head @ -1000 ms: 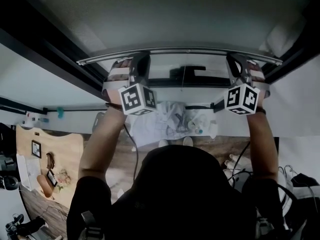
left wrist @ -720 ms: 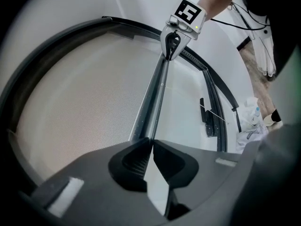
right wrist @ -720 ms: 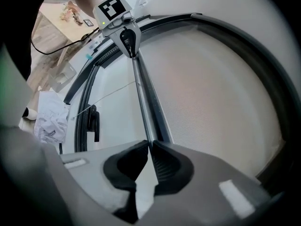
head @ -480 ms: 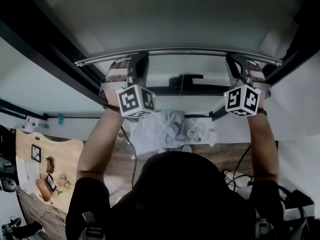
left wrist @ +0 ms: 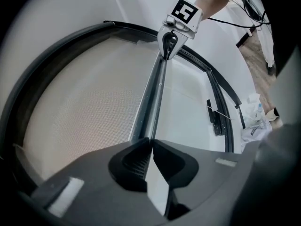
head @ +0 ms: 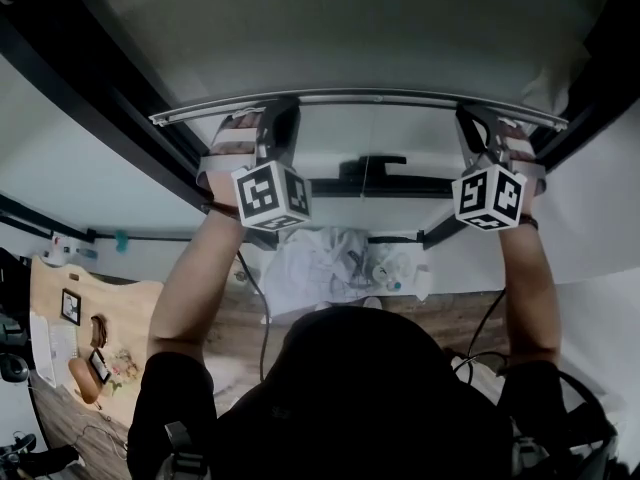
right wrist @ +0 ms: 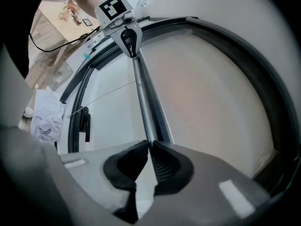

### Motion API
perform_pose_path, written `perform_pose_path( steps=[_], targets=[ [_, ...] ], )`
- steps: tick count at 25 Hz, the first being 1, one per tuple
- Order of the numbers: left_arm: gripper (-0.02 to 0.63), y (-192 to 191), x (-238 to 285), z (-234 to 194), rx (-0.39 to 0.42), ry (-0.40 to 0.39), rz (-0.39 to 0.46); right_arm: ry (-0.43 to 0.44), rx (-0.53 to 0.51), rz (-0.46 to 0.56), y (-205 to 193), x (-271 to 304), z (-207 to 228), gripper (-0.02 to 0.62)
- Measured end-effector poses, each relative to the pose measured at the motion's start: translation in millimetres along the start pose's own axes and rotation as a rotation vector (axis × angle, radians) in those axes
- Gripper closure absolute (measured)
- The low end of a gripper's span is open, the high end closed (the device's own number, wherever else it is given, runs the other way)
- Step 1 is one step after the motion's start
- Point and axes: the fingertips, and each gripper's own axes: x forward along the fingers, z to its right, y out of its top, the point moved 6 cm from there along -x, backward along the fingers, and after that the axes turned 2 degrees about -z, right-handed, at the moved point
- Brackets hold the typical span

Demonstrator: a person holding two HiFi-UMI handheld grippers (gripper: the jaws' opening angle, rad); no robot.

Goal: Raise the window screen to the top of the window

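Observation:
The window screen's grey bottom bar [head: 360,98] runs across the head view, with the mesh [head: 350,28] above it. My left gripper [head: 281,128] is shut on the bar near its left end. My right gripper [head: 478,126] is shut on it near the right end. In the left gripper view the bar [left wrist: 153,102] leads from my left gripper [left wrist: 149,144] to the right gripper [left wrist: 168,48], and the mesh [left wrist: 84,107] lies to its left. In the right gripper view the bar [right wrist: 146,102] leads from my right gripper [right wrist: 149,147] to the left gripper [right wrist: 130,44], with the mesh [right wrist: 211,93] on the right.
A black window frame [head: 120,108] borders the screen on both sides. A black window handle [head: 372,163] sits on the frame below the bar. On the floor below lie white cloths [head: 330,258] and cables. A wooden desk [head: 90,318] with small items stands at the left.
Both grippers have gone up together with the bar between their jaws. The gap between the bar and the window handle below has widened. The jaws have stayed as they were.

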Motion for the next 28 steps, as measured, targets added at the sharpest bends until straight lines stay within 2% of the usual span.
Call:
perform_pose_path(
  steps=[4,19,28],
  targets=[
    [0.572,1.5,-1.5,-1.6,0.011,-0.010,0.000,0.007,-0.007,0.000,0.2,-1.9,1.7,0.563],
    [0.572,12.9,-9.6,-38.7,0.004,0.062,0.020,-0.086,0.019,0.031,7.6,-11.5,38.9,0.561],
    [0.572,19.8,-14.6,-51.2,0.026,0.080,0.019,-0.097,0.013,0.042,8.6,-17.9,51.2,0.560]
  ],
)
